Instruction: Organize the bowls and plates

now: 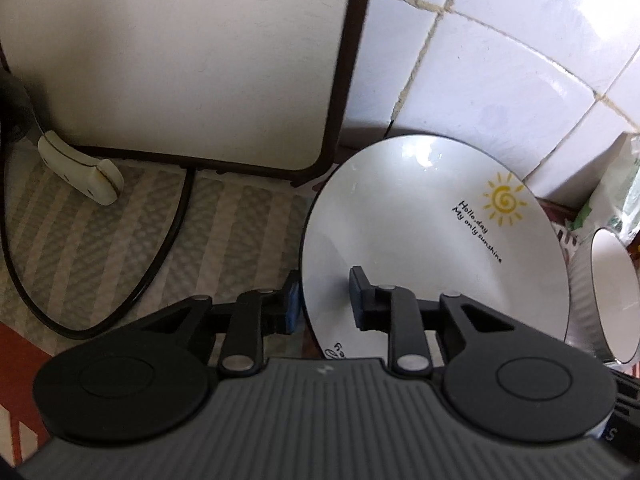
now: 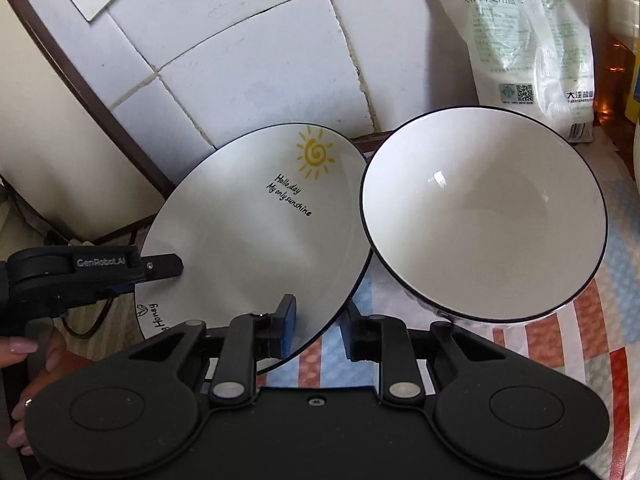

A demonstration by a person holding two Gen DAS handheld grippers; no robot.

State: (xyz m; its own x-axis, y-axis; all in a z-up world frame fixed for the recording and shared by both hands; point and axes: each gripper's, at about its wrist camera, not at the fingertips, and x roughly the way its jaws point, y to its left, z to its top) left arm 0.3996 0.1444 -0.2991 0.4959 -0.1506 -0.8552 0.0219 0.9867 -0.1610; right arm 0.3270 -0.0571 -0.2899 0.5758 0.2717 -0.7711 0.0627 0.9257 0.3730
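Note:
A white plate (image 1: 420, 240) with a yellow sun and black writing lies tilted against the tiled wall. My left gripper (image 1: 325, 292) is shut on its left rim, one pad outside and one on the face. In the right wrist view that gripper's upper finger (image 2: 164, 266) lies over the plate (image 2: 248, 240) edge. My right gripper (image 2: 320, 320) is shut on the plate's near right rim, with the left pad on top. A white bowl (image 2: 480, 216) with a dark rim sits tipped just right of the plate, and is seen again as the bowl (image 1: 612, 296) at the frame edge.
A cream appliance (image 1: 180, 60) with dark trim stands to the left, its black cord (image 1: 160, 264) looping over the striped mat. A salt bag (image 2: 520, 40) leans on the tiled wall (image 2: 260, 60) behind the bowl. A checked cloth (image 2: 560, 340) covers the counter. A person's hand (image 2: 24, 348) holds the left gripper.

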